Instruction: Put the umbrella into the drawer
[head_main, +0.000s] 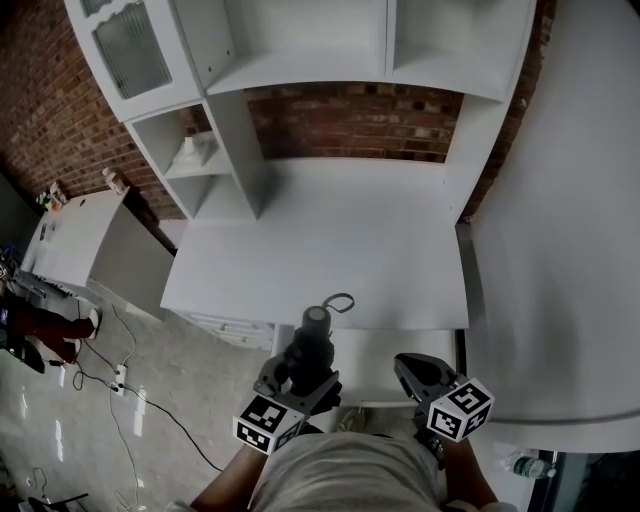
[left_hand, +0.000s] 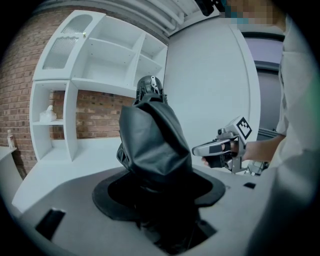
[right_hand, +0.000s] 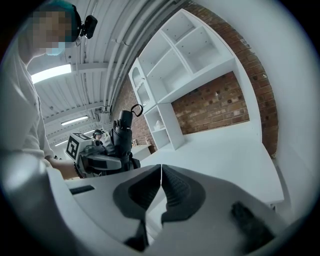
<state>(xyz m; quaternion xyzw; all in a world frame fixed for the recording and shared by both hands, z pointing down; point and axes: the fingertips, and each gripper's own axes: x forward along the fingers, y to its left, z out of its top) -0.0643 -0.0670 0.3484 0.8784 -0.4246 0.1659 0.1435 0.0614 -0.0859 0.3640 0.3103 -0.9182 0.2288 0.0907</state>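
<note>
umbrella: compact and folded, black all over; slick, creased fabric bunches round the shaft, and a dark rounded end piece at the top carries a thin loop strap.
pose: nearly upright, strap end up, leaning a little away from the person.
where: in the air in the left gripper's hold, near the front edge of the white desk and not touching it.
left gripper: jaws stand wide and pinch the umbrella's lower body, the fabric bulging above the dark pads.
right gripper: jaws pressed together with nothing between them, just beside the left one and apart from the umbrella.
surroundings: white hutch shelves rise at the back of the desk, with a brick wall behind.
</note>
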